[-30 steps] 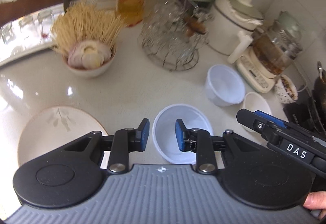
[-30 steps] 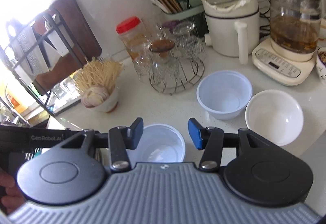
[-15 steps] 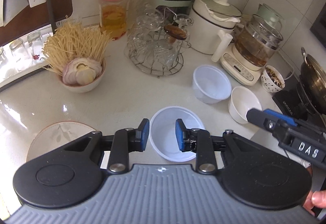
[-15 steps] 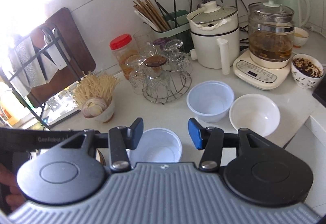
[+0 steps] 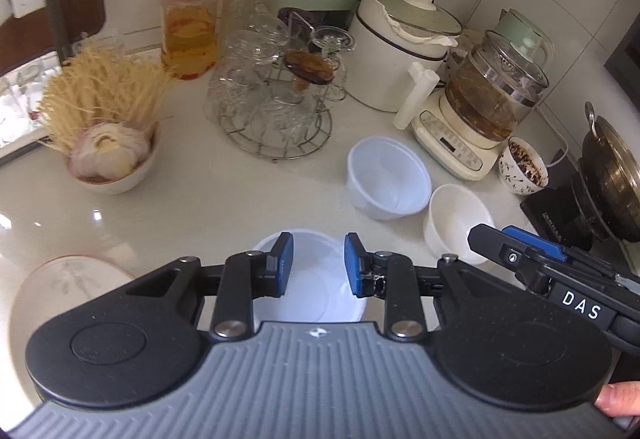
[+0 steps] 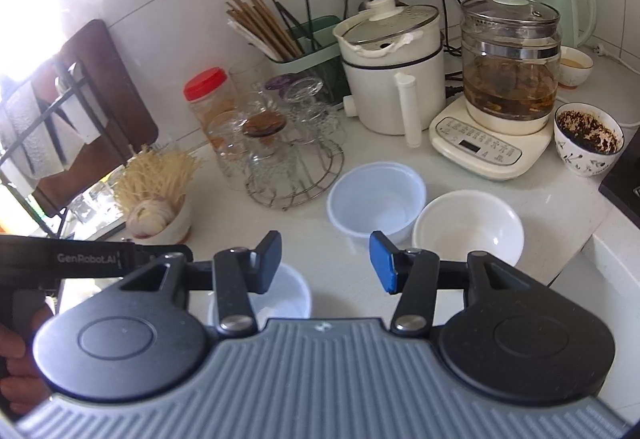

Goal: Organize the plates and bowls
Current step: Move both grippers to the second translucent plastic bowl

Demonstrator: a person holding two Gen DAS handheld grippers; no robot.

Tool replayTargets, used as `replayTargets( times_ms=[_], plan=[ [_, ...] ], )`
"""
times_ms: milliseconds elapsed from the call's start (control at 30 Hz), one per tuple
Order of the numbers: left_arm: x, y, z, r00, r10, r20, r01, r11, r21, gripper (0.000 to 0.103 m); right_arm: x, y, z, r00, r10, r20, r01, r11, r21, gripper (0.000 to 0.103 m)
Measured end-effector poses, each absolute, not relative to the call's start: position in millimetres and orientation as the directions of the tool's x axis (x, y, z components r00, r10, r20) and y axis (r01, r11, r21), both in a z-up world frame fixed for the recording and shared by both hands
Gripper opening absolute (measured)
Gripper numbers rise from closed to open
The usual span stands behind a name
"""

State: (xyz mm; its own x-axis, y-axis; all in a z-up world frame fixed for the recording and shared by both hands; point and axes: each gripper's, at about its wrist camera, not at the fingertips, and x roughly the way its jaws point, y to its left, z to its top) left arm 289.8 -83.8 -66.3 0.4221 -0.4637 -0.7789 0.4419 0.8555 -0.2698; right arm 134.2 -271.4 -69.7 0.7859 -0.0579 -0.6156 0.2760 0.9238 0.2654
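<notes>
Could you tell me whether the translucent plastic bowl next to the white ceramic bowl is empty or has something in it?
Empty. The translucent plastic bowl stands upright beside the white ceramic bowl, and both views show its bare bottom with nothing inside.

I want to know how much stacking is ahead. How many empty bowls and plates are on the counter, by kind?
Translucent plastic bowls: 2
White ceramic bowl: 1
Plate: 1
Total: 4
</notes>
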Motion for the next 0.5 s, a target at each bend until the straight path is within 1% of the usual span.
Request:
replayTargets(
  times_ms=[100,233,367,433,500],
  plan=[
    [299.0,-99.9,-71.4,0.409,-0.46,-0.788,0.433,0.858,-0.276,0.032,144.2,-290.5,-73.0,0.777,-0.053,-0.627,0.285,0.918,0.277,0.052],
    [312.7,-119.9,-78.9,0.395,-0.464,-0.793,0.416,0.86,-0.296,0.038,157.3,-315.3,-76.0,0.773,-0.044,-0.633,0.287,0.914,0.286,0.052],
    [325.4,-136.4,-84.7,0.389,-0.477,-0.788,0.401,0.858,-0.322,0.041,170.7,-336.8,-81.0,0.766,-0.034,-0.642,0.286,0.913,0.292,0.052],
    [331.4,-143.8,-88.1,0.391,-0.482,-0.785,0.398,0.857,-0.328,0.045,175.4,-346.2,-84.0,0.763,-0.027,-0.646,0.288,0.909,0.301,0.052],
    [338.5,-150.9,-93.3,0.389,-0.477,-0.788,0.391,0.86,-0.327,0.046,180.3,-355.4,-88.3,0.762,-0.023,-0.647,0.288,0.907,0.306,0.052]
  ],
)
